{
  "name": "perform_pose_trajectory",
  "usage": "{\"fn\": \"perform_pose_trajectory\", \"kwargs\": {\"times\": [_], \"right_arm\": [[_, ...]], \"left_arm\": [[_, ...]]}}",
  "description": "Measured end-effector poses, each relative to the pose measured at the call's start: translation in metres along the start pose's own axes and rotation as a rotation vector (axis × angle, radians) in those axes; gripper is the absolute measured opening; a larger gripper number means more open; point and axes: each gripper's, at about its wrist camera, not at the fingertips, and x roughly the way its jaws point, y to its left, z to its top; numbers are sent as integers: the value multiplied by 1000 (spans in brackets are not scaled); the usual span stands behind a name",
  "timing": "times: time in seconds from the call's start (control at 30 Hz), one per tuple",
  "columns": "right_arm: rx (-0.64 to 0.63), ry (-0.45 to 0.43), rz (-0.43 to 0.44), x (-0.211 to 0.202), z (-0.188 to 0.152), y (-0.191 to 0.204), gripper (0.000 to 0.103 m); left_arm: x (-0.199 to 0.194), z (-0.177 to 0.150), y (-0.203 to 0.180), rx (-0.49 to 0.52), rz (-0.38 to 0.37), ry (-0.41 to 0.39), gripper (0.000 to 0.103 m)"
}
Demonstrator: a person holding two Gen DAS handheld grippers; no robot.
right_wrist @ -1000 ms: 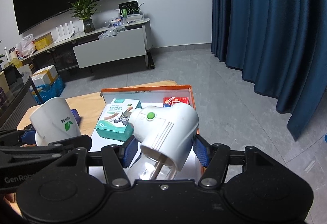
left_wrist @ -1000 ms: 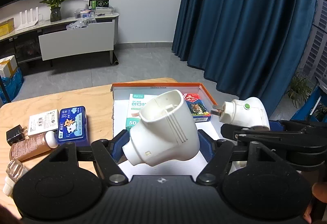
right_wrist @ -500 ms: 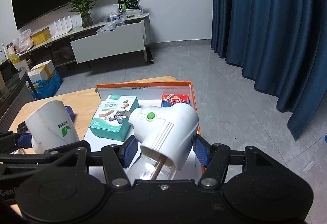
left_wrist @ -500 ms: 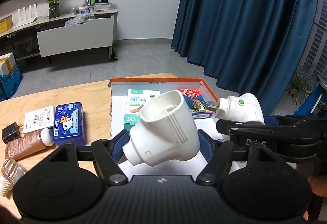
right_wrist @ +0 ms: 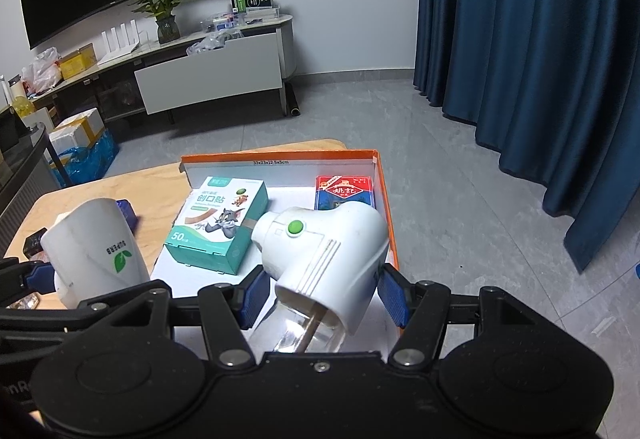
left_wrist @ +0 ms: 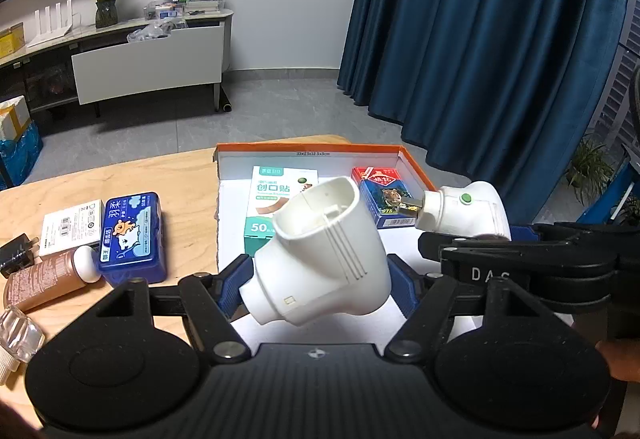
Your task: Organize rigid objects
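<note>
My left gripper is shut on a white plug-in device shell, held above the near part of an orange-rimmed white box. My right gripper is shut on a second white plug-in device with a green button and a clear bottle under it, over the box's right side. Each device shows in the other view: the left one and the right one. A teal bandage box and a red card pack lie in the box.
On the wooden table left of the box lie a blue tin, a white flat packet, a brown bottle, a black charger and a clear bottle. Blue curtains hang at the right.
Both grippers have drifted a little nearer the box, each still holding its white device. The right device's plug now points toward the red card pack.
</note>
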Motion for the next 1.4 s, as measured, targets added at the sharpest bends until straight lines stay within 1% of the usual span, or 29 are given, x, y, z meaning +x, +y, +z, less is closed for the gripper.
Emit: {"fn": "perform_pose_trajectory", "kwargs": {"times": [0.73, 1.4], "right_arm": [[-2, 30, -5, 19, 3, -2, 72], [-6, 26, 1, 17, 7, -3, 72]], "left_arm": [[6, -4, -2, 1, -13, 26, 72], [6, -5, -5, 12, -18, 25, 72]]}}
